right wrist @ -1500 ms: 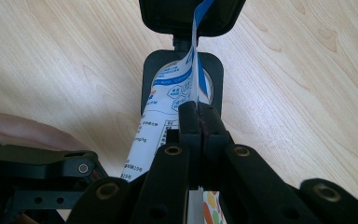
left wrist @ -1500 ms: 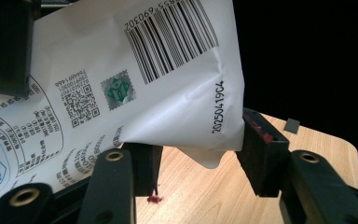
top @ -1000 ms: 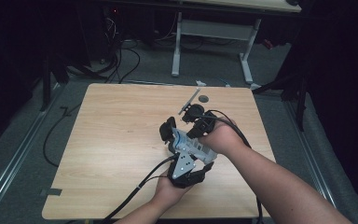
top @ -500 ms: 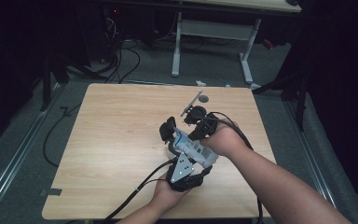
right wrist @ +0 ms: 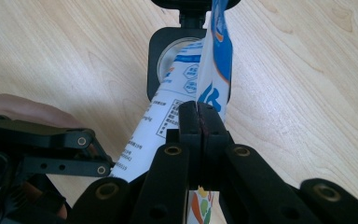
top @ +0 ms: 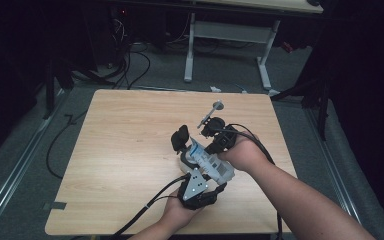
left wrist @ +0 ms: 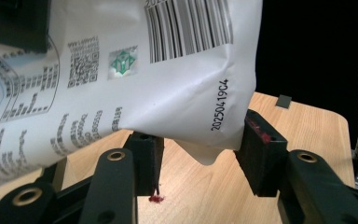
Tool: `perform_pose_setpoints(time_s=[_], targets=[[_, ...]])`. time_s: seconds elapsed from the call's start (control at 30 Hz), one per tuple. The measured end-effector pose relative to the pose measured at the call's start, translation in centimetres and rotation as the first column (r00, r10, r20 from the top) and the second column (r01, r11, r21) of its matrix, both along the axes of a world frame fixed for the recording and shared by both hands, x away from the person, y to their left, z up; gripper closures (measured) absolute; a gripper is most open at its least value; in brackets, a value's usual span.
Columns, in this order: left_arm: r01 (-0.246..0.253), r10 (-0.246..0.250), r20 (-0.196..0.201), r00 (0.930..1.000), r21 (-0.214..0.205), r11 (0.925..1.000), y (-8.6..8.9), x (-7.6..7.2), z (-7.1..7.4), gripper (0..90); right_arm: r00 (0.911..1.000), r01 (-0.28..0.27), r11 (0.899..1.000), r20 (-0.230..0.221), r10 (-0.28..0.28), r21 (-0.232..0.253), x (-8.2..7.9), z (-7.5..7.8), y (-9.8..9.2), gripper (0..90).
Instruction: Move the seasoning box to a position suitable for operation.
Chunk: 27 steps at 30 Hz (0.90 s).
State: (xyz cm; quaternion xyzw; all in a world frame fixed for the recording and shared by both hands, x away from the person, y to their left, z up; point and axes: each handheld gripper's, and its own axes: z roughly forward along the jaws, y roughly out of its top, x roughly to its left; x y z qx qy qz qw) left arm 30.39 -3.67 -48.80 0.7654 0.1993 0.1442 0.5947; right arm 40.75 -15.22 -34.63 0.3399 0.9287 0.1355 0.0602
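A white pouch (top: 209, 163) with blue print hangs between my two grippers over the middle of the table. In the left gripper view its barcode side (left wrist: 121, 70) fills the top, and its lower corner sits pinched between the pads of my left gripper (left wrist: 200, 158). From the near edge my left gripper (top: 200, 175) comes in under the pouch. My right gripper (right wrist: 199, 112) is shut on the pouch's thin blue edge (right wrist: 214, 88); in the high view it (top: 209, 145) stands at the pouch's far end. A black square-edged holder (right wrist: 154, 51) with a round pale opening lies beyond the pouch.
The wooden table (top: 125, 150) has bare surface to the left and back. A thin grey metal piece with a round end (top: 211, 112) lies just behind the right gripper. Cables (top: 145, 210) trail off the near edge. A desk frame (top: 230, 35) stands on the floor beyond.
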Motion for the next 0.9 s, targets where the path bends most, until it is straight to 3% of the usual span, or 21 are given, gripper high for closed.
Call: perform_pose_setpoints(time_s=[0.9], targets=[[0.000, 0.003, -0.062, 0.9980, 0.047, 0.9989, 0.1, 0.5, -1.8, 55.1, 0.9999, 0.005, 1.000, -0.015, -0.005, 0.005, -0.6, -0.2, -0.6, 90.0]])
